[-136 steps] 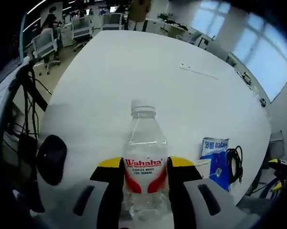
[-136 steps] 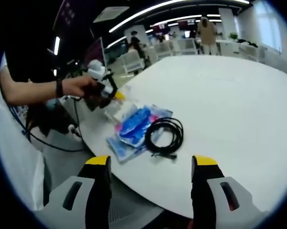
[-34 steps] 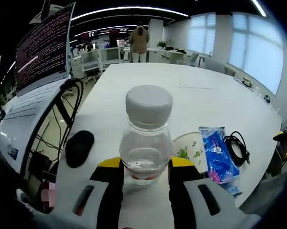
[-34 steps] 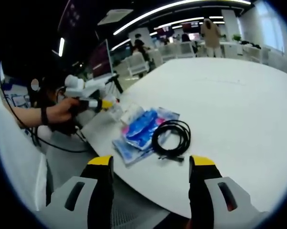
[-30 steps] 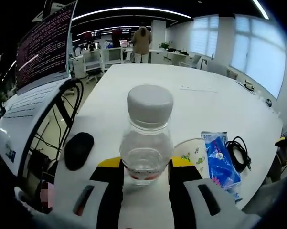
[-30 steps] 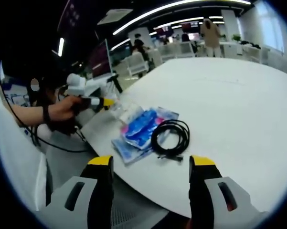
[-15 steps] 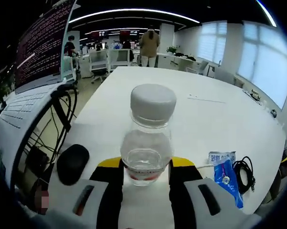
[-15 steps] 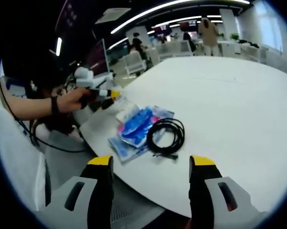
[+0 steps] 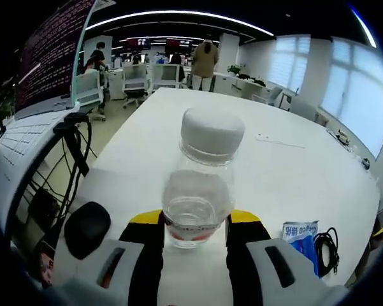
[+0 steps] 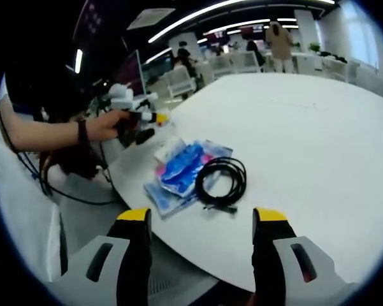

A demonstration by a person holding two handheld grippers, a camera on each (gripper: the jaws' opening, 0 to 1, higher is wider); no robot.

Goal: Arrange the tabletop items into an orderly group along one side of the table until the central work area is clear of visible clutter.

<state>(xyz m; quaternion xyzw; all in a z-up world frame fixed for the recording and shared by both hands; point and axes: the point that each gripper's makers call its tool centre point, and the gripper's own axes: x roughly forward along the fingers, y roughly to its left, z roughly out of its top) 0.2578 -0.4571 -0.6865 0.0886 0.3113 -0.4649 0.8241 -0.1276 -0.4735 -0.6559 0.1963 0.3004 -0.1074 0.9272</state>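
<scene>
While you carry: the left gripper (image 9: 194, 223) is clenched on the clear plastic water bottle with a white cap (image 9: 200, 185), gripped low on the body so it rides upright.
Beside your left jaws: a black computer mouse (image 9: 86, 229) on one side, a blue snack packet (image 9: 302, 235) on the other.
Your right gripper (image 10: 201, 220): released, jaws wide, nothing between them.
Ahead of the right jaws: blue packets (image 10: 181, 168) and a coiled black cable (image 10: 220, 180) grouped by the white table (image 10: 306, 140) edge.
Next, likely: set the bottle beside that group, centre kept bare.
</scene>
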